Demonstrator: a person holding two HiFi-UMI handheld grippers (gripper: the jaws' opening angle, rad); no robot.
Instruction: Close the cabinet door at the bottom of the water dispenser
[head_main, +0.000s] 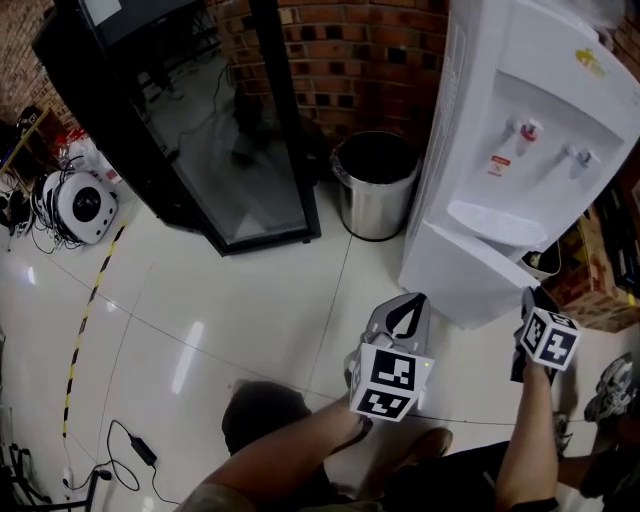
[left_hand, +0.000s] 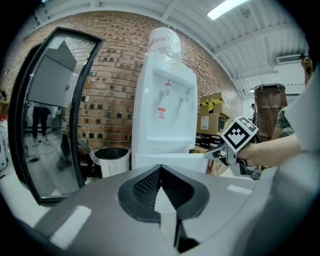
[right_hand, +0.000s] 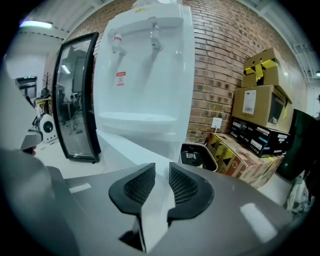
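Note:
The white water dispenser (head_main: 530, 150) stands at the right against the brick wall. Its bottom cabinet door (head_main: 462, 278) hangs open, swung out over the floor. In the right gripper view the door (right_hand: 125, 152) runs as a white panel from the cabinet straight toward my right gripper (right_hand: 161, 172). Those jaws stand a little apart, and the door's free edge shows in the gap. I cannot see the pads pressing on it. My left gripper (head_main: 408, 300) hovers over the floor left of the door, shut and empty (left_hand: 160, 170). The left gripper view shows the right gripper (left_hand: 207, 155) at the door's (left_hand: 170, 161) right end.
A steel waste bin (head_main: 375, 185) stands left of the dispenser, and a black glass-door cabinet (head_main: 200, 130) beyond it. Cardboard boxes (right_hand: 260, 100) and a small black bin (right_hand: 197, 156) sit to the dispenser's right. A round white device (head_main: 85, 205) and cables (head_main: 140, 450) lie at the left.

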